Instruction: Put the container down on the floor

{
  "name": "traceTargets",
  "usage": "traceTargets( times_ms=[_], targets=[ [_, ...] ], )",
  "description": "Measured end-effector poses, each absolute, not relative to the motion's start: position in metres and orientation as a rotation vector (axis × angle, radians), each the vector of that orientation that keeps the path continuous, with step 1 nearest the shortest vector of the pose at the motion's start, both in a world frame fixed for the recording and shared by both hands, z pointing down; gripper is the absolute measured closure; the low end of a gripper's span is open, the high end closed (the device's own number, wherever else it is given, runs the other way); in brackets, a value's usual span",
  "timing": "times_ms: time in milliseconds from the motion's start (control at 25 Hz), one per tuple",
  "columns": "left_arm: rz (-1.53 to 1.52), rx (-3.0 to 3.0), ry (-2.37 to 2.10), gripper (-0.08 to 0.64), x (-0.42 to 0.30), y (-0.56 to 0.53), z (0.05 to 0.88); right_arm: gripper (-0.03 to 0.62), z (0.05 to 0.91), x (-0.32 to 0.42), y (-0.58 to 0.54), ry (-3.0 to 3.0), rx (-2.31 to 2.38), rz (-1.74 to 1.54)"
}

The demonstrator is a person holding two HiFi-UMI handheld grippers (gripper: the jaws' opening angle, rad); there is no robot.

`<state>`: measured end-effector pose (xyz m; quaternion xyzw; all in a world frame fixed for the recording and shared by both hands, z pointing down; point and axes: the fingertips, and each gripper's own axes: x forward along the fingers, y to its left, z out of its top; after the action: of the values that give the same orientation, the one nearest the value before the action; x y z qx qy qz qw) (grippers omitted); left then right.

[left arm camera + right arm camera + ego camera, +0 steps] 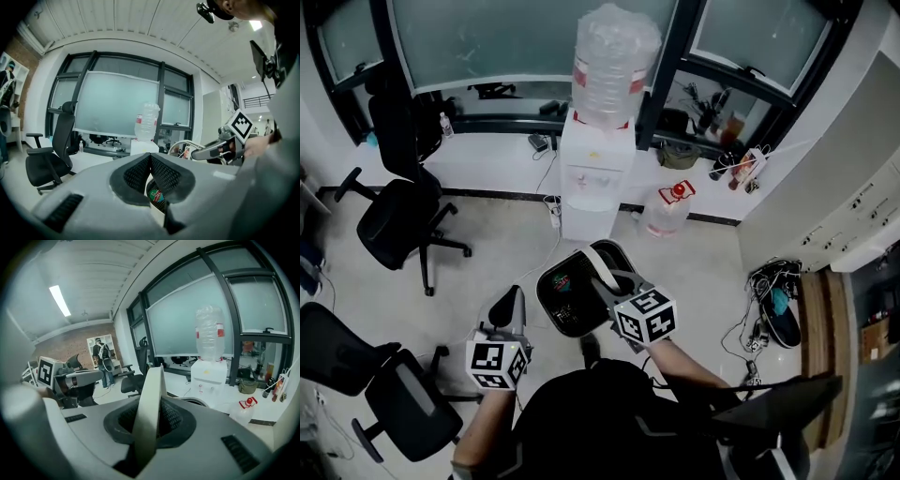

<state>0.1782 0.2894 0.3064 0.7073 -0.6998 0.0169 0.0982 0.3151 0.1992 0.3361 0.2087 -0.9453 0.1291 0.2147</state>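
The container (pixel 565 298) is a black bin with a pale rim, held up in front of me above the floor; something red and green lies inside it. My right gripper (pixel 605 278) is shut on its right rim. In the right gripper view the pale rim (pixel 149 394) stands on edge between the pads of the right gripper (pixel 147 416). My left gripper (pixel 508 307) hovers left of the container, apart from it, jaws together on nothing. In the left gripper view the left gripper (pixel 150 158) has its pads meeting, with the bin's inside (pixel 156 196) showing below them.
A white water dispenser (pixel 593 178) with a large bottle stands ahead, a water jug (pixel 667 212) on the floor to its right. Black office chairs (pixel 398 220) (pixel 384 389) stand at left. Cables and a shoe (pixel 775 314) lie at right by a cabinet.
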Motion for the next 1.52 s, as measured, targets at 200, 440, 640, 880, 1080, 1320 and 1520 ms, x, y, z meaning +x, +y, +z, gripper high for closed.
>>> traceTargets(
  times_ms=[200, 440, 640, 880, 1080, 1320, 1520],
  targets=[
    [0.073, 2.069, -2.104, 0.552, 0.172, 0.251, 0.302, 0.551, 0.337, 0.303, 0.16, -2.622, 0.533, 0.343],
    [0.093, 1.999, -2.145, 0.552, 0.166, 0.215, 0.302, 0.551, 0.343, 0.292, 0.123, -2.617, 0.461, 0.337],
    [0.11, 1.93, -2.193, 0.552, 0.158, 0.191, 0.305, 0.551, 0.348, 0.282, 0.093, -2.62, 0.408, 0.358],
    [0.122, 1.896, -2.216, 0.552, 0.154, 0.165, 0.308, 0.551, 0.354, 0.266, 0.069, -2.629, 0.317, 0.338],
    [0.144, 1.869, -2.233, 0.552, 0.148, 0.152, 0.31, 0.551, 0.356, 0.254, 0.055, -2.633, 0.267, 0.331],
    [0.141, 1.856, -2.233, 0.552, 0.132, 0.14, 0.316, 0.551, 0.361, 0.235, 0.042, -2.623, 0.243, 0.334],
    [0.114, 1.867, -2.205, 0.552, 0.105, 0.127, 0.323, 0.551, 0.363, 0.207, 0.033, -2.607, 0.245, 0.325]
  ],
)
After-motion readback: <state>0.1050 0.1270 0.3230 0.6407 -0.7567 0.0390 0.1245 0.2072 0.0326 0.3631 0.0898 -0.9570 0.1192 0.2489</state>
